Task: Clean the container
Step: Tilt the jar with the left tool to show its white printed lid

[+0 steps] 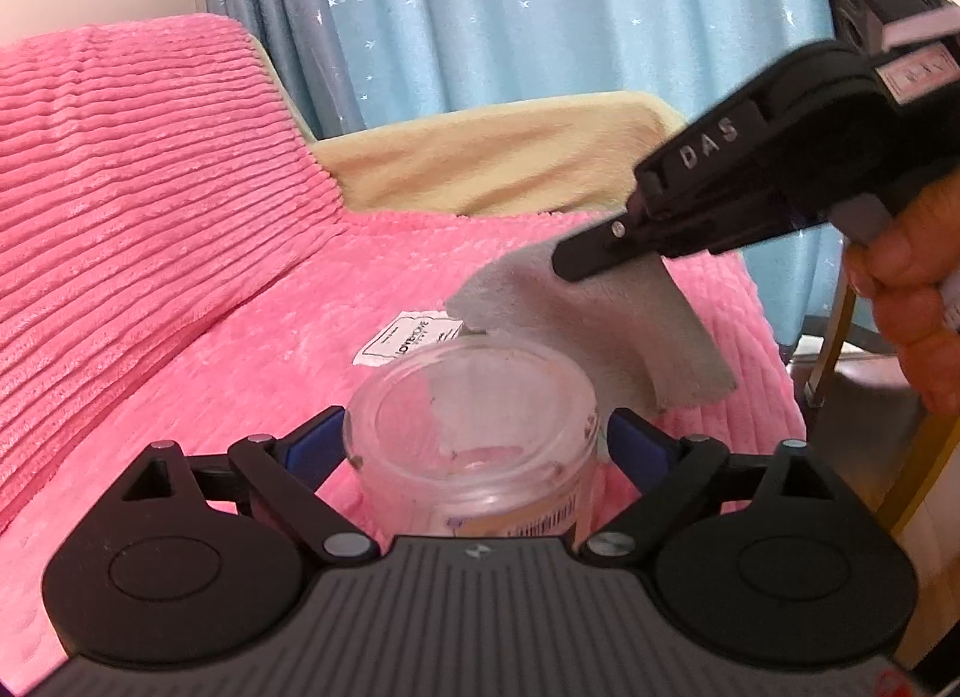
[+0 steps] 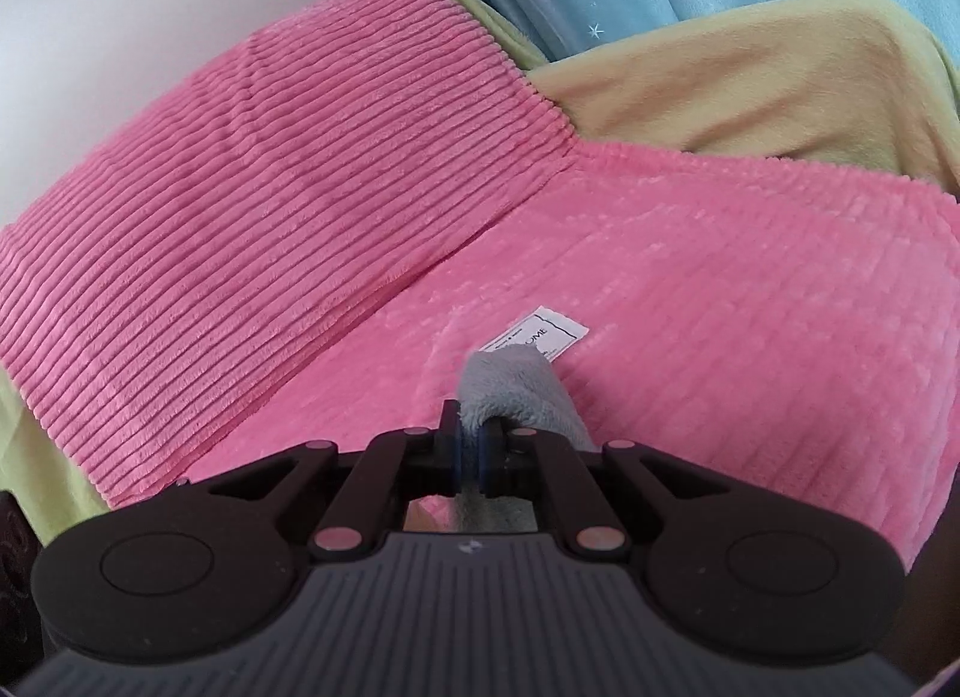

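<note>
One clear plastic jar (image 1: pixel 474 433) sits right up front in the left wrist view, mouth open and facing up, with a barcode label low on its near side. It's pinched between the blue pads of the left claw (image 1: pixel 474 439), one finger (image 1: pixel 315 445) touching its left wall and the other on its right, so that claw is clamped on the jar. The inside looks smudgy, with some dark specks near the rim.

Just past the jar's far rim hangs a grey fuzzy cloth (image 1: pixel 600 325), its lower edge touching or almost touching the rim, can't quite tell which. The right claw (image 1: pixel 600 253) comes in from the upper right with its tips squeezed together on the top of that cloth. The right wrist view backs this up: the right claw's two blue pads (image 2: pixel 459 454) are nearly together with the cloth (image 2: pixel 516 391) bunched between them and flopping forward. A hand (image 1: pixel 906 301) grips the claw's handle at the right edge.

Everything's over a pink ribbed blanket (image 1: pixel 180 253) that covers a seat and climbs up a backrest on the left. A small white tag (image 1: pixel 405 337) with printed text lies on the blanket just beyond the jar, partly hidden by the cloth. Further back there's a yellowish cover (image 1: pixel 492 157), then a light blue curtain (image 1: pixel 540 7) with little white stars. A wooden chair leg (image 1: pixel 831 337) shows on the far right.
</note>
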Demonstrator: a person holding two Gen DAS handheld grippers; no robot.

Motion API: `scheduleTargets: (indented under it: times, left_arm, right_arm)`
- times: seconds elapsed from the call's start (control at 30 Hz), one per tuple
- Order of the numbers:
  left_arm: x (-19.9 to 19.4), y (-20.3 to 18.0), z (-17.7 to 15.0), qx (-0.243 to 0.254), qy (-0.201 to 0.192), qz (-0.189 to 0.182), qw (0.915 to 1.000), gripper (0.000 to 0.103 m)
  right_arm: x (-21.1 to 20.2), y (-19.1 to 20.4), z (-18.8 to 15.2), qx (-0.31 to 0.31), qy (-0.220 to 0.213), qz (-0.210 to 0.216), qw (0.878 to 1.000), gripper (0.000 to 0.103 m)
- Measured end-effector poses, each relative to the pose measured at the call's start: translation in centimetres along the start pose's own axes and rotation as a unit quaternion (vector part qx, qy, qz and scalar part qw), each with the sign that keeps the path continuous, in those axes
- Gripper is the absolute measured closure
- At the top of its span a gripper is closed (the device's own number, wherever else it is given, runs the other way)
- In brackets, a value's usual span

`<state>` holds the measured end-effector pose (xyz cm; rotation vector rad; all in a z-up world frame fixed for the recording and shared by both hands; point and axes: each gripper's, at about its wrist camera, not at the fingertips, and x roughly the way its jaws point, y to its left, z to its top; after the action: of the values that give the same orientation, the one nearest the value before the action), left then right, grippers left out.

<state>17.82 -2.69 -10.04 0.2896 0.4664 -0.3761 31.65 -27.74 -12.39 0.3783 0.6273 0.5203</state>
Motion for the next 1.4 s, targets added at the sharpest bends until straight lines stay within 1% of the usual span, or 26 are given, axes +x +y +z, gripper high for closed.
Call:
scheduleTargets:
  times: [0.07, 0.13, 0.23, 0.27, 0.37, 0.47, 0.5, 0.63, 0.7, 0.77, 0.8, 1.0, 1.1, 1.13, 1.17, 1.23, 1.33, 1.4]
  left_arm:
    - [0.4, -0.2, 0.4, -0.008, 0.0, 0.005, 1.0, 0.009]
    - [0.7, -0.1, 0.8, -0.02, -0.006, 0.01, 0.9997, 0.017]
    - [0.7, 0.5, 0.9, -0.036, -0.009, 0.008, 0.9993, 0.017]
    - [0.5, 0.7, 0.8, -0.043, -0.009, 0.005, 0.999, 0.017]
    - [-0.7, 1.5, 0.3, -0.062, -0.008, -0.007, 0.998, 0.017]
    - [-3.0, 2.2, -0.2, -0.073, 0.004, -0.025, 0.997, 0.017]
    - [-3.7, 2.1, -0.5, -0.071, 0.014, -0.026, 0.997, 0.016]
    - [-6.2, 1.6, -1.6, -0.052, 0.063, -0.026, 0.9963, 0.015]
    - [-6.4, 1.0, -1.9, -0.025, 0.092, -0.023, 0.9952, 0.014]
    - [-6.1, 0.4, -1.8, 0.001, 0.128, -0.022, 0.9916, 0.013]
    - [-5.9, 0.3, -1.6, 0.009, 0.137, -0.022, 0.9903, 0.013]
    - [-4.4, 0.5, 1.4, 0.032, 0.175, -0.036, 0.9835, 0.011]
    - [-2.9, 0.7, 2.8, 0.036, 0.201, -0.054, 0.9775, 0.011]
    - [-2.3, 0.8, 3.1, 0.036, 0.212, -0.06, 0.9748, 0.012]
    - [-1.8, 0.8, 3.1, 0.035, 0.216, -0.066, 0.9735, 0.016]
    - [-1.1, 0.7, 3.1, 0.036, 0.223, -0.066, 0.972, 0.017]
    - [-0.5, 0.3, 3.0, 0.062, 0.234, -0.065, 0.9681, 0.016]
    - [-0.1, 0.5, 2.9, 0.069, 0.24, -0.065, 0.9662, 0.015]
  right_arm:
    - [-0.3, -0.6, 0.1, 0.012, -0.006, -0.009, 1.0, 0.1]
    - [-0.5, -1.3, 0.3, 0.025, -0.011, -0.017, 0.999, 0.1]
    - [-0.9, -2.2, 0.5, 0.044, -0.02, -0.03, 0.998, 0.1]
    - [-1.1, -3.0, 0.8, 0.05, -0.019, -0.029, 0.998, 0.1]
    - [-1.0, -3.1, 0.8, 0.066, -0.019, -0.023, 0.997, 0.1]
    - [-1.0, -2.6, 0.6, 0.069, -0.02, -0.018, 0.997, 0.1]
    - [-1.0, -2.4, 0.6, 0.068, -0.019, -0.016, 0.997, 0.1]
    - [-0.7, -1.4, 0.3, 0.066, -0.015, -0.007, 0.998, 0.1]
    - [-0.7, -1.4, 0.2, 0.066, -0.015, -0.007, 0.998, 0.1]
    - [-0.7, -1.3, 0.2, 0.068, -0.015, -0.006, 0.998, 0.1]
    - [-0.7, -1.3, 0.1, 0.068, -0.015, -0.006, 0.998, 0.1]
    - [-0.6, -1.2, 0.0, 0.071, -0.015, -0.005, 0.997, 0.1]
    - [-0.6, -1.1, -0.1, 0.073, -0.015, -0.004, 0.997, 0.1]
    - [-0.6, -1.1, -0.2, 0.073, -0.015, -0.004, 0.997, 0.1]
    - [-0.6, -1.0, -0.2, 0.074, -0.015, -0.004, 0.997, 0.1]
    - [-0.6, -1.0, -0.2, 0.075, -0.015, -0.003, 0.997, 0.1]
    - [-0.6, -0.9, -0.3, 0.076, -0.015, -0.003, 0.997, 0.1]
    - [-0.5, -0.9, -0.4, 0.077, -0.015, -0.002, 0.997, 0.1]
